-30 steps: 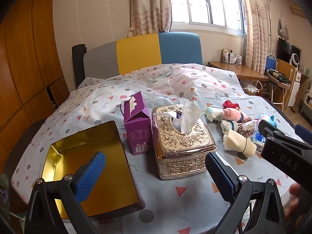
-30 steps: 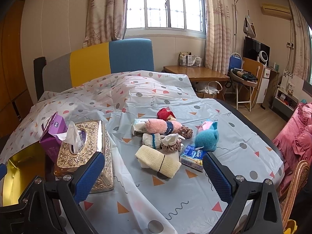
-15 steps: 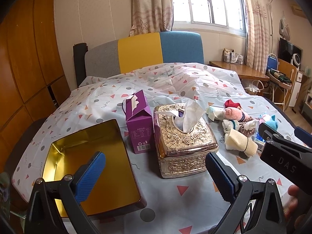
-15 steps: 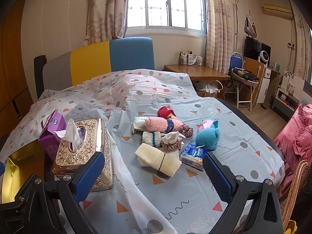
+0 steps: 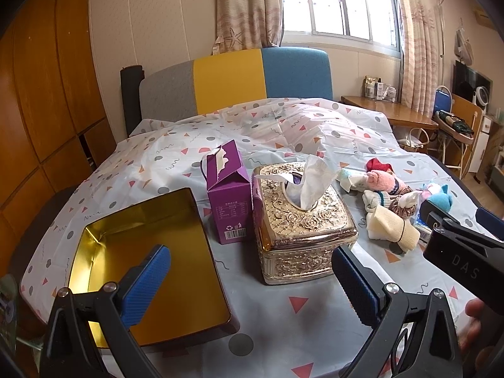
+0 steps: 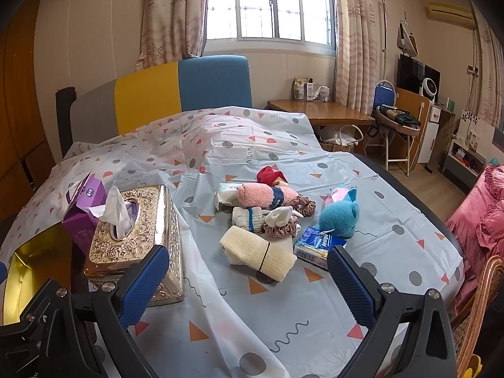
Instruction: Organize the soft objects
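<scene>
Left wrist view: left gripper (image 5: 250, 278), black frame w/ ribbed blue pads, jaws spread wide, nothing between them, hovering over the glossy plastic sheet w/ triangle-and-dot print (image 5: 277, 321). Under its left finger sits the shallow rectangular gold metal tin (image 5: 104, 242), shiny inside, open. Just right of it the purple cardboard carton w/ torn top (image 5: 227, 193), standing upright, touching or nearly touching the embossed gold tissue box (image 5: 300, 225), floral relief, white tissue poking up. Farther right, the heap of soft things: rolled cream knit cloth bound by a black band (image 5: 393, 230), pink fuzzy sock roll (image 5: 381, 181), fluffy teal plush toy (image 5: 441, 197). Black body of the right gripper cuts in at the right edge.

Right wrist view: right gripper (image 6: 247, 282), same blue pads, jaws also wide apart, empty, aimed at the heap. Cream knit roll (image 6: 260, 252) lies nearest, between the fingers' line. Behind it a white sock w/ blue stripe (image 6: 249, 217), a brown satin scrunchie (image 6: 278, 228), pink sock roll (image 6: 261, 195), red soft item (image 6: 269, 174). Teal plush (image 6: 338, 215) to the right, touching a blue tissue pack (image 6: 316, 245). Gold tissue box (image 6: 138, 239) at left, apart from the heap.
</scene>
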Available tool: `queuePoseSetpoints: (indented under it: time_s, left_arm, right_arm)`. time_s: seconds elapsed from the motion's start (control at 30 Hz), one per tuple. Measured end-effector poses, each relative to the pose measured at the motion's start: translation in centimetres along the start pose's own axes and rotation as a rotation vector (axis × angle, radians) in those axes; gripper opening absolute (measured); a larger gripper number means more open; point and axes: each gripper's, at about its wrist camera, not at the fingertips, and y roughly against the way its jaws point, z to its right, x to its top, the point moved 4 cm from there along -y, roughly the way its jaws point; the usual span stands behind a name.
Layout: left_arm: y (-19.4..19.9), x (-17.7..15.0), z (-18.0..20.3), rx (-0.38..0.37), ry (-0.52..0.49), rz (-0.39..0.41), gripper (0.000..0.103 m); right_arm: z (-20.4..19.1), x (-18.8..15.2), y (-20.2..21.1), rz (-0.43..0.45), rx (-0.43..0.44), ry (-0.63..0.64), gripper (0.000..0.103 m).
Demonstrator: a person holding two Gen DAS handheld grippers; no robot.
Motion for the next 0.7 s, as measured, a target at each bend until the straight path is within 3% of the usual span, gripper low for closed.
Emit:
queuePoseSetpoints:
  time_s: [0.7]
  left_arm:
    - [0.19, 0.03, -0.02, 0.000, 0.007, 0.005, 0.103]
  right_arm:
    - [0.20, 0.08, -0.22, 0.002, 0.001, -0.001, 0.102]
